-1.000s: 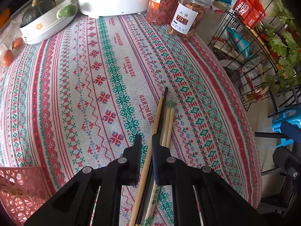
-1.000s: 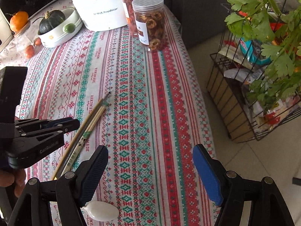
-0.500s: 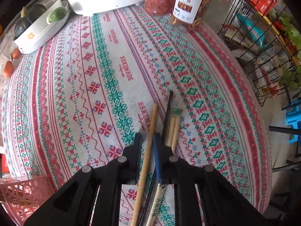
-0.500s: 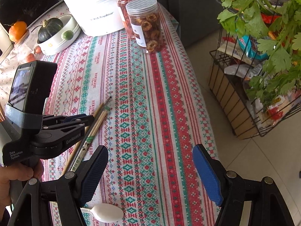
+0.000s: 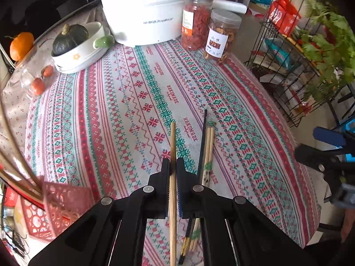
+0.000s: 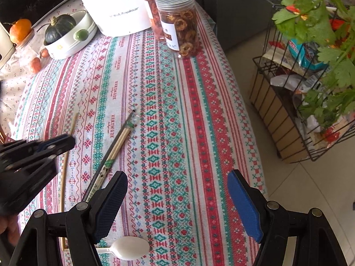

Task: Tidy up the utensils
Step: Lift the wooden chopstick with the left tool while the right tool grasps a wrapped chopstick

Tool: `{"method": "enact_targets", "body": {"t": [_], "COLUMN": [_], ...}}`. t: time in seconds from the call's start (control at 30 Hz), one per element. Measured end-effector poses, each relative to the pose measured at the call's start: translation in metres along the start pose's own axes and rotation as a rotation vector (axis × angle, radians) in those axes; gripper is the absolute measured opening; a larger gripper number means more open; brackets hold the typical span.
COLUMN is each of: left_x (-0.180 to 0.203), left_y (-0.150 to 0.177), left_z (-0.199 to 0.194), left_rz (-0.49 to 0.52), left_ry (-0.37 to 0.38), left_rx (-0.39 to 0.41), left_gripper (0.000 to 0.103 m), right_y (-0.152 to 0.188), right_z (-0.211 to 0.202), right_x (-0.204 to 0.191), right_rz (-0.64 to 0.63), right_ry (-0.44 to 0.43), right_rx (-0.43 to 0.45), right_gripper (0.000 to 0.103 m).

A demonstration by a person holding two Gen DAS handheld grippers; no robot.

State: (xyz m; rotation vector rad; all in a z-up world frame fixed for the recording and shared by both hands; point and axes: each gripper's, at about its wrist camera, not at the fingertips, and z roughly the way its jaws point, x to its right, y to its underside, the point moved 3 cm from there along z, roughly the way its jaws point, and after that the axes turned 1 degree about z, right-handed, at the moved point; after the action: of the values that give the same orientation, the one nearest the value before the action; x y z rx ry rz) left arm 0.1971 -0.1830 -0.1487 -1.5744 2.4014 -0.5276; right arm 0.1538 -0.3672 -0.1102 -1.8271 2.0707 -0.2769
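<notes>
Patterned tabletop (image 5: 124, 115) is carrying loose chopsticks (image 5: 207, 153); the left gripper (image 5: 173, 166), jaws clamped on a wooden chopstick (image 5: 172, 139) running along them, is nearest the pink basket (image 5: 55, 208) at lower left. Right gripper (image 6: 177, 190) is gaping empty.

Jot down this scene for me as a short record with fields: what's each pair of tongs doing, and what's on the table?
left tongs: shut on a wooden chopstick
right tongs: open, empty
left on cloth: dark chopstick and a pale pair beside it
spoon: white, near edge
basket: pink, holds sticks
far end: white pot, two jars
</notes>
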Motion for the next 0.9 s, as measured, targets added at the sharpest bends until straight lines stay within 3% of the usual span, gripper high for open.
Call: {"method": "enact_targets", "body": {"t": [0.27,0.43,0.53,0.6,0.7,0.9], "left_x": [-0.031,-0.054,-0.068,-0.074,-0.079,-0.088], "left_y": [0.051,0.075,0.092,0.099,0.103,0.107], "left_z": [-0.078,-0.106,-0.111,-0.110,-0.120,-0.127], "left_rz": [-0.009,-0.049,-0.095,-0.120,-0.122,-0.137], "left_ry": [0.046,0.070,0.074,0.093,0.107,0.125], "left_rx": [0.100,0.159,0.201,0.188,0.222,0.232], "left_gripper": [0.005,0.005,0.005,0.005,0.005,0.005], "right_y": [-0.006,-0.008,-0.013,-0.015,-0.016,-0.017], "right_z": [0.023,0.036,0.048,0.061,0.081,0.105], "right_x": [-0.025,-0.039,-0.044,-0.044,-0.046,-0.064], "right_rz": [-0.004,-0.014,-0.003,0.021,0.062,0.056], "right_ry": [-0.026,-0.075,-0.073,-0.068,-0.098,-0.085], "right_rx": [-0.043,-0.059,-0.062,-0.085,-0.143,-0.179], "right_gripper": [0.079,0.077,0.072,0.057,0.044,0.043]}}
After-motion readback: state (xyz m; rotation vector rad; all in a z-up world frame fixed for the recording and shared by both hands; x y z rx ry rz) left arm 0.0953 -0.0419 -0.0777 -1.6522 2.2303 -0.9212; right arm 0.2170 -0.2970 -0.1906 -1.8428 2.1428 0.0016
